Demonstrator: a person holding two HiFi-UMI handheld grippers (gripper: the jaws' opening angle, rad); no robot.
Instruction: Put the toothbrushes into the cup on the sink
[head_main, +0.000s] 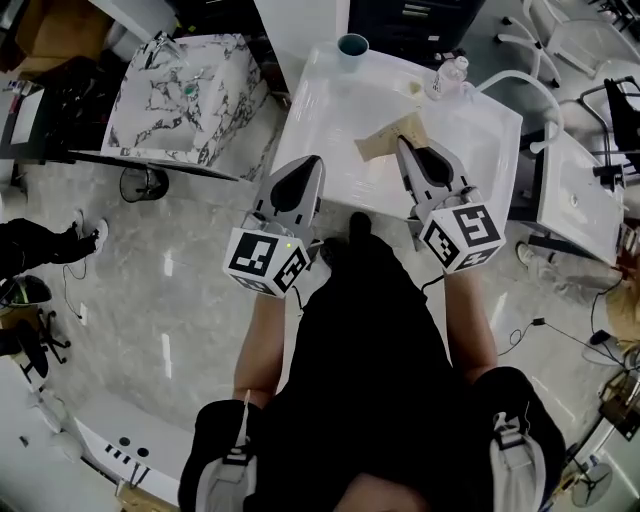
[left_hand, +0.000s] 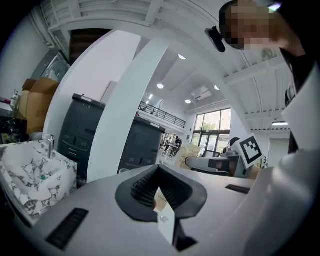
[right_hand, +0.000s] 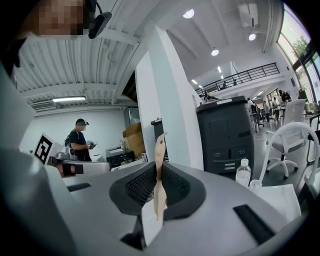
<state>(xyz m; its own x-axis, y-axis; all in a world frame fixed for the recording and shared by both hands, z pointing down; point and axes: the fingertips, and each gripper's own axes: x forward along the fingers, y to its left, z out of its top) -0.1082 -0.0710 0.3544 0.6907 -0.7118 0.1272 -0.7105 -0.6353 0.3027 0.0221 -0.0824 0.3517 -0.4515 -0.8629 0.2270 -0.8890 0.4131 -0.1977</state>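
Cup (head_main: 352, 45) stands on the sink (head_main: 340, 130) at its far rim; our right gripper (right_hand: 159, 176) pinches a tan paper packet (right_hand: 160, 147), and our left gripper (left_hand: 157, 192) has its jaws pressed together.

Evenly bright under ceiling lamps (right_hand: 189, 13), with dark, curved fisheye corners.
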